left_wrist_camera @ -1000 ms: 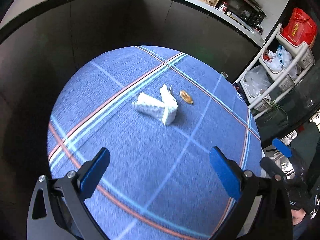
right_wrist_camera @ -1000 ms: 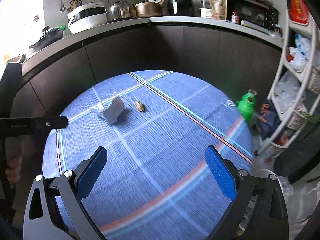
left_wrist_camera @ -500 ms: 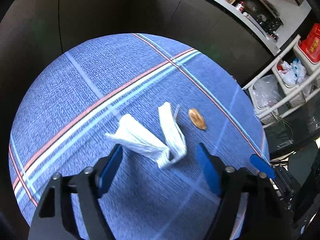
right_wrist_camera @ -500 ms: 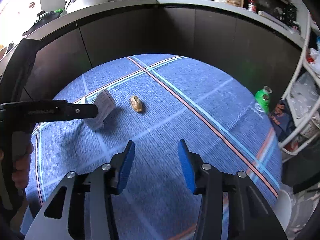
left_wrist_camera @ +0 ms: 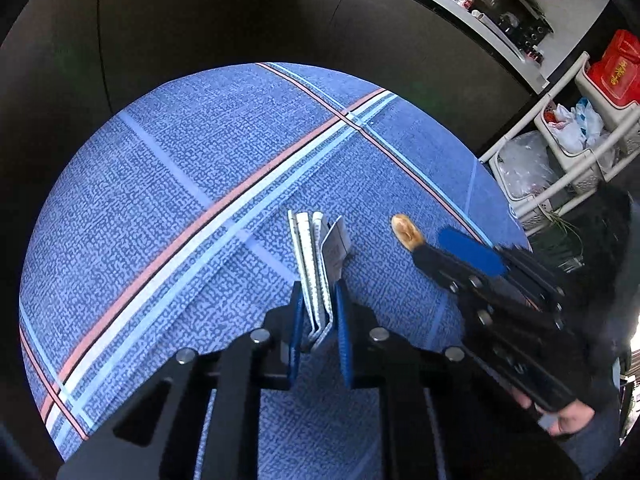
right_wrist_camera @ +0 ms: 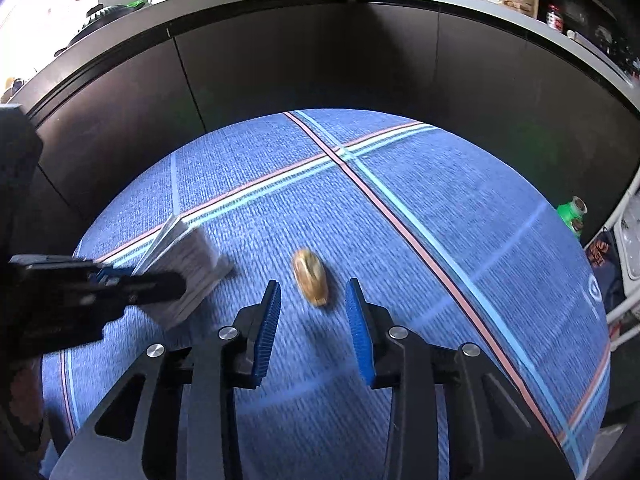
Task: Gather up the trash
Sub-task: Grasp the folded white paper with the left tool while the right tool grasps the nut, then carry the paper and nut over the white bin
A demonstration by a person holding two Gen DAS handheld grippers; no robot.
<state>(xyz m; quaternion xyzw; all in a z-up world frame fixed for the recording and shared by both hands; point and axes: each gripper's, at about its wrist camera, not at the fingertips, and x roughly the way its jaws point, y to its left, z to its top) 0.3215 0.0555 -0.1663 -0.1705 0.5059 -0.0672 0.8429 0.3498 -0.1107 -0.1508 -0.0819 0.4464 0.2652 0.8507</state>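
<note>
A folded white paper wrapper (left_wrist_camera: 316, 264) lies on the round worktop (left_wrist_camera: 160, 208), which is covered in a blue cloth with pink, white and pale-blue stripes; the left hand-held gripper (left_wrist_camera: 318, 320) has just been closing and now pinches the wrapper's near end between its blue pads, the folds standing up on edge between them; from the right wrist view the same wrapper (right_wrist_camera: 184, 268) shows at the left, the left hand-held gripper (right_wrist_camera: 120, 280) reaching in across it. Just beside the wrapper, to its right and apart from it, a small brown oval scrap (right_wrist_camera: 311, 278), perhaps a nut shell or a bit of food, lies on the cloth; the right hand-held gripper (right_wrist_camera: 314, 312) hangs over it, its jaws having just been narrowing, the blue pads standing to either side of the scrap and not pressing on it; the left wrist view shows the scrap (left_wrist_camera: 406, 232) at the tip of that gripper (left_wrist_camera: 448, 256). Behind the worktop runs a dark curved cabinet front (right_wrist_camera: 320, 60) topped by a counter with kitchen appliances; a white rack (left_wrist_camera: 560, 160) of baskets with plastic bags stands at the right; a green bottle (right_wrist_camera: 570, 216) sits near the floor by it.
</note>
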